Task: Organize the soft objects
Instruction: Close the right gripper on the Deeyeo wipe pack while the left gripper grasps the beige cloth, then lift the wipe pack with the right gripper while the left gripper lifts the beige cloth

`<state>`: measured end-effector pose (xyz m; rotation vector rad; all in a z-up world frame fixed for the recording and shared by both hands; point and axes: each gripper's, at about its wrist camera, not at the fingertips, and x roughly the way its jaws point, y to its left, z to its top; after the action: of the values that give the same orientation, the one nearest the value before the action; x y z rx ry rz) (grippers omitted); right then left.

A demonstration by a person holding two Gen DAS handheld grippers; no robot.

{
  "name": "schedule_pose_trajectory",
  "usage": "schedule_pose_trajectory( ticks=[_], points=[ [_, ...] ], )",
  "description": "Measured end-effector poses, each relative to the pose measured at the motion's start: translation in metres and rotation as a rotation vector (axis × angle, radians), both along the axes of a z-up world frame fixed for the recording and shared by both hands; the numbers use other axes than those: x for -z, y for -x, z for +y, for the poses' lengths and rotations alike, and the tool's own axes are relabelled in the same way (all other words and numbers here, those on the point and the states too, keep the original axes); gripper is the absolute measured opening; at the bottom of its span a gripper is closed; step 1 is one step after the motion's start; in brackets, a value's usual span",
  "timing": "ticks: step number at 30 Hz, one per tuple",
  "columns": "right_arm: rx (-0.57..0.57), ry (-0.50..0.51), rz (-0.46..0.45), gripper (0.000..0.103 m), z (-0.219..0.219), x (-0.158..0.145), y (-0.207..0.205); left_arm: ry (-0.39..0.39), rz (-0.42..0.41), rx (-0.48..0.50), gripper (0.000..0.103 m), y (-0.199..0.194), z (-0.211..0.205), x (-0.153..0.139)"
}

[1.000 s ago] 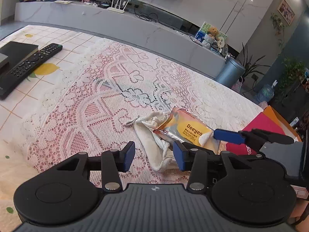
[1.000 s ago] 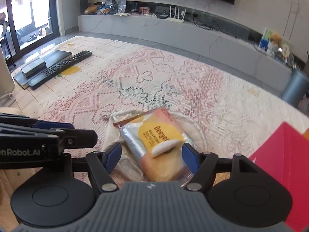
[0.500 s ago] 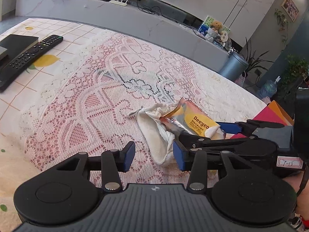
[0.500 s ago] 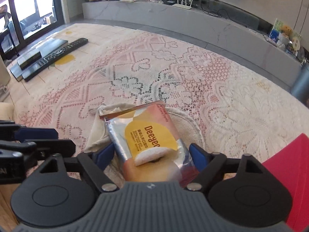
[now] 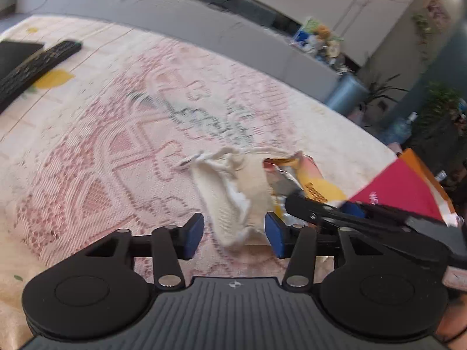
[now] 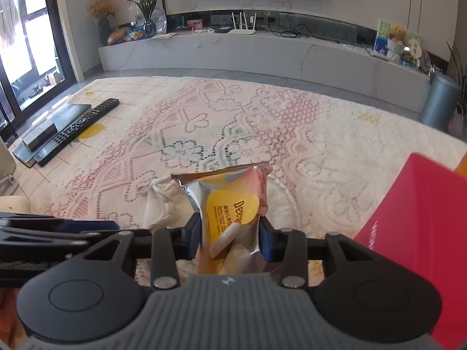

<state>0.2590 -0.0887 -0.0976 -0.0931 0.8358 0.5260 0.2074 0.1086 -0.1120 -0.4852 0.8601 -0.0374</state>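
Right hand-held gripper point(image 6: 230, 237) level, clamped on snack packet point(image 6: 230, 204), left hand-held gripper point(image 5: 233, 234) spread apart, low around cream cloth point(image 5: 233, 201)

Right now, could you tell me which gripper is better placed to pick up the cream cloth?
Left. The left gripper is open with the cream cloth between its fingers; the right gripper already clamps the snack packet.

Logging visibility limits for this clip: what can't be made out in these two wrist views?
- Snack packet: its lower end is hidden behind the right gripper body in the right wrist view.
- Cream cloth bag: motion blur in the left wrist view; mostly behind the packet in the right wrist view.
- Red box: cut off by the frame edge in the right wrist view.
- Left gripper: open, but whether it touches the bag is unclear.
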Motion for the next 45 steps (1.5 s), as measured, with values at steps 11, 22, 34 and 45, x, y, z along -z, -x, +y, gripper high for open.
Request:
schedule_pose_trajectory(
  ticks=[11, 22, 34, 45],
  points=[
    [0.104, -0.175, 0.095, 0.041, -0.017, 0.012, -0.009, 0.172, 0.005, -0.057, 0.065, -0.018, 0.012, 0.018],
    [0.141, -0.222, 0.152, 0.041, -0.019, 0.011, -0.019, 0.22, -0.026, -0.073, 0.063, -0.02, 0.014, 0.02],
    [0.068, 0.044, -0.075, 0.04, 0.006, -0.03, -0.021, -0.013, -0.017, 0.005, 0.066, -0.025, -0.016, 0.014],
    [0.053, 0.064, -0.071, 0.04, 0.001, -0.025, -0.003, -0.215, -0.033, 0.055, 0.02, -0.029, -0.046, 0.012]
  ],
)
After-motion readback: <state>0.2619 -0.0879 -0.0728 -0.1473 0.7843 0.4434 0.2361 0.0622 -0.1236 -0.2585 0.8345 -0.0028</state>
